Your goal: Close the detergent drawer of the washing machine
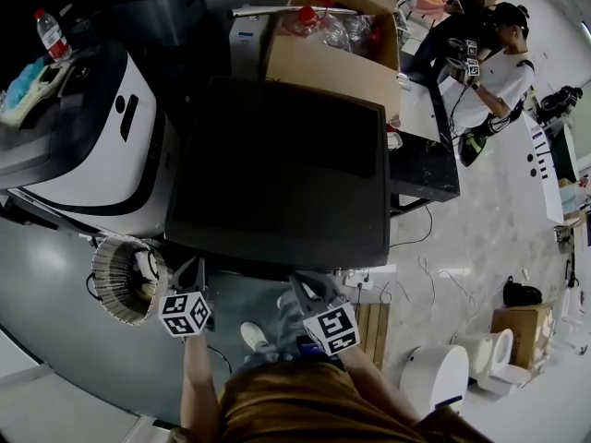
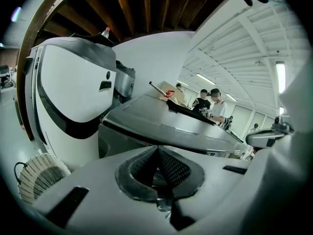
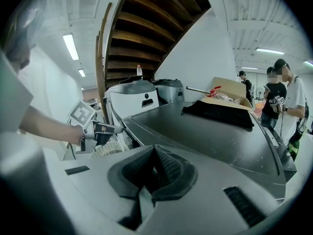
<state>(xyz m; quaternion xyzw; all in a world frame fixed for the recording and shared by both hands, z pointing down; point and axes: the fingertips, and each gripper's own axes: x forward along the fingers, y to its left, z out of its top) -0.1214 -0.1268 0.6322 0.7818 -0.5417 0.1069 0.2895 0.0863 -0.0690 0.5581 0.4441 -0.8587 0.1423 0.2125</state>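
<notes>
Currently both your grippers hover at the near edge of the washer [image 1: 277, 173], whose dark flat top fills the middle of the head view. Your left gripper [image 1: 192, 270] is off the near-left corner and your right gripper [image 1: 297, 286] is by the middle of the near edge. Each has its jaws pressed together with nothing between them. The detergent drawer cannot be made out in any view. The head view looks straight down on the top, which hides the front. The left gripper view shows only a plain grey strip of front panel [image 2: 120, 143] under the top's lip. Room on your side is narrow, with your shoe [image 1: 251, 336] and legs right below the near edge. To the left, a white appliance [image 1: 97, 146] stands just beside the washer's left edge. A round grille [image 1: 123, 280] sits on the floor by the near-left corner, just beside your left gripper. At the far edge an open box [image 1: 337, 58] butts against the top, and a black cloth [image 3: 217, 112] lies on the top in front of it. A dark table [image 1: 423, 155] stands beside the far-right corner. Past the near-right corner the floor carries a power strip [image 1: 374, 282], loose cables and wooden slats [image 1: 374, 329]. A bottle [image 1: 51, 33] stands on top of the appliance. Two people [image 1: 494, 53] stand well apart, beyond the table.
</notes>
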